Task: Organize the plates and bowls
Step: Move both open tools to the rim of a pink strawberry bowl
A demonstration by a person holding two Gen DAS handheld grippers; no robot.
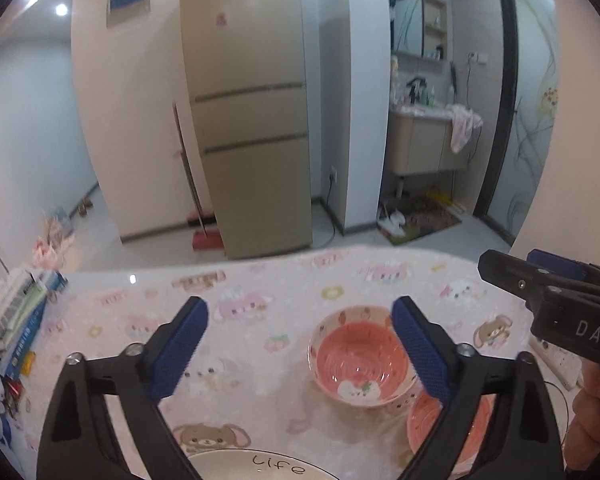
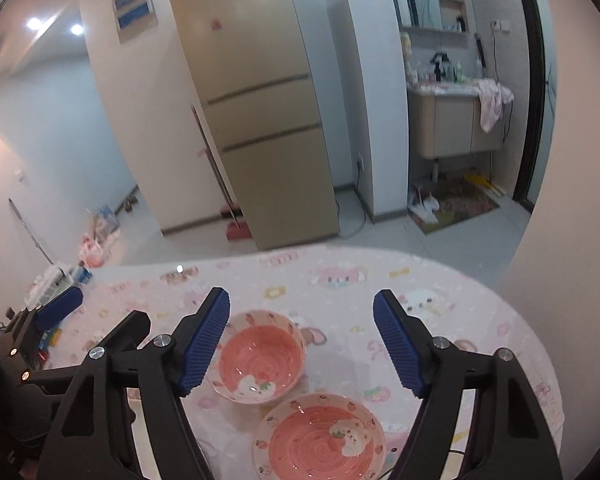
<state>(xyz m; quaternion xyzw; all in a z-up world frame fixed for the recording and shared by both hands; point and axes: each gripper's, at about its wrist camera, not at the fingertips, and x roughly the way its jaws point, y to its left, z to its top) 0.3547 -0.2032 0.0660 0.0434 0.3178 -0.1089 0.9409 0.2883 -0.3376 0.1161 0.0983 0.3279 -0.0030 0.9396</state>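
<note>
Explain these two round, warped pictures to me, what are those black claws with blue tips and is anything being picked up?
No robot here: a person holds a two-finger gripper in each hand, and each carries a wide-angle camera looking along its fingers. One picture is from the left gripper, the other from the right gripper. Both hang open over a table with a pink cartoon tablecloth, holding nothing. On it stand two pink bowls, the farther bowl and the nearer bowl. A white plate lettered "life" peeks in at the left view's bottom edge. Behind stand a fridge and a washbasin cabinet.
</note>
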